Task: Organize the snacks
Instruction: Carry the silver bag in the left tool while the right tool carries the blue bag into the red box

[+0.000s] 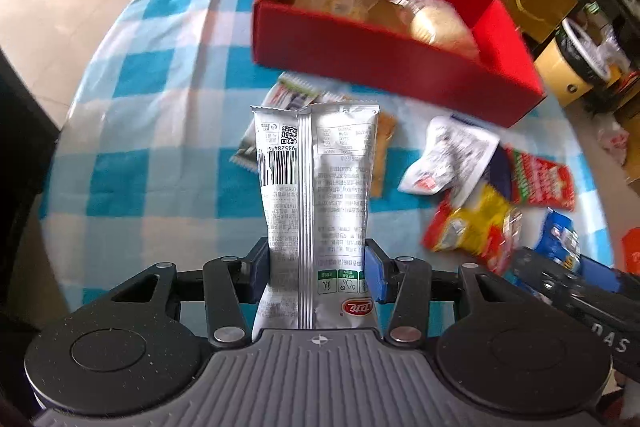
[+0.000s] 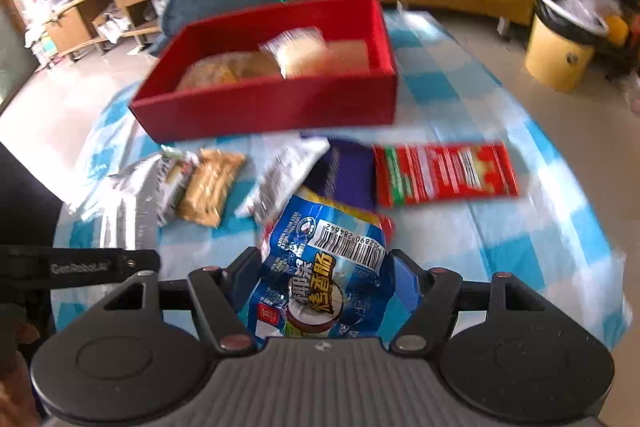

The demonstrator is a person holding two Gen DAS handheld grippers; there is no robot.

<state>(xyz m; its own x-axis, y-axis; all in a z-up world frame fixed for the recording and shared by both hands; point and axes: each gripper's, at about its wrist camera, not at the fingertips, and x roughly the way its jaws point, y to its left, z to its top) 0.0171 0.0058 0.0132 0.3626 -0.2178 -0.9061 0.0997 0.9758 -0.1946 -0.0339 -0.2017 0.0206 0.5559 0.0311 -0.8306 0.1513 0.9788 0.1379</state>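
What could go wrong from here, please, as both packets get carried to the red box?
1. The left gripper pinches the silver packet near one end, so its long free end may flop and catch the red box wall.
2. The right gripper squeezes the crinkly blue packet; it could slip out.
3. With both grippers side by side heading for one box, they may bump each other.
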